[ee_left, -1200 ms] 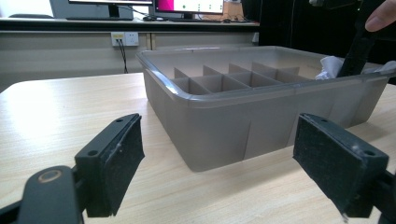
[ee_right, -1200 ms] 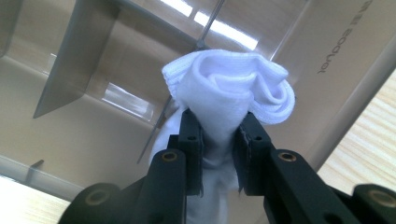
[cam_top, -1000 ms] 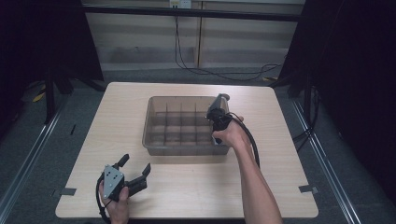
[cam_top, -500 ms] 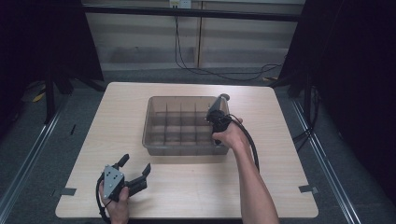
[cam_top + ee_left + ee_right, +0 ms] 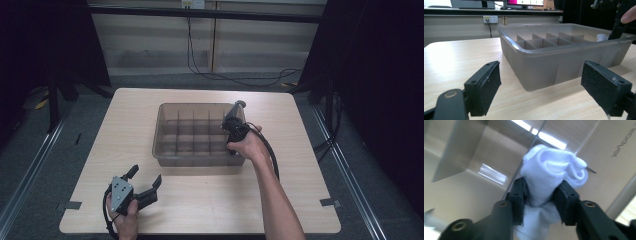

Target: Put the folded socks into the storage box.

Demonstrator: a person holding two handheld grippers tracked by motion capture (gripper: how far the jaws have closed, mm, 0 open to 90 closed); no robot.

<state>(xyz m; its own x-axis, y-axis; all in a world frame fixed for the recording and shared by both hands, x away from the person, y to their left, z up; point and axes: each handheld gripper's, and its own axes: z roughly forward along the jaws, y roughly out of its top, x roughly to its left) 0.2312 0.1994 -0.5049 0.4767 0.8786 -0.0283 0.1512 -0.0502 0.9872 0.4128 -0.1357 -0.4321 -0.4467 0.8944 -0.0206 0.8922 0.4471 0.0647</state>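
Right tongs (image 5: 540, 195) at centre bottom of the right gripper view, pads against both sides of a rolled white cloth (image 5: 551, 172), jaws just been opening with the roll between them. Seen in the high view at centre right (image 5: 233, 120), tipped down into the right-hand end of the grey divided bin (image 5: 165, 150). White cloth glimpsed at far right of the left gripper view (image 5: 602, 37), inside the bin. Left tongs (image 5: 145, 182) at lower left, spread wide, nothing between, just above the bench (image 5: 300, 200), near the bin's front wall.
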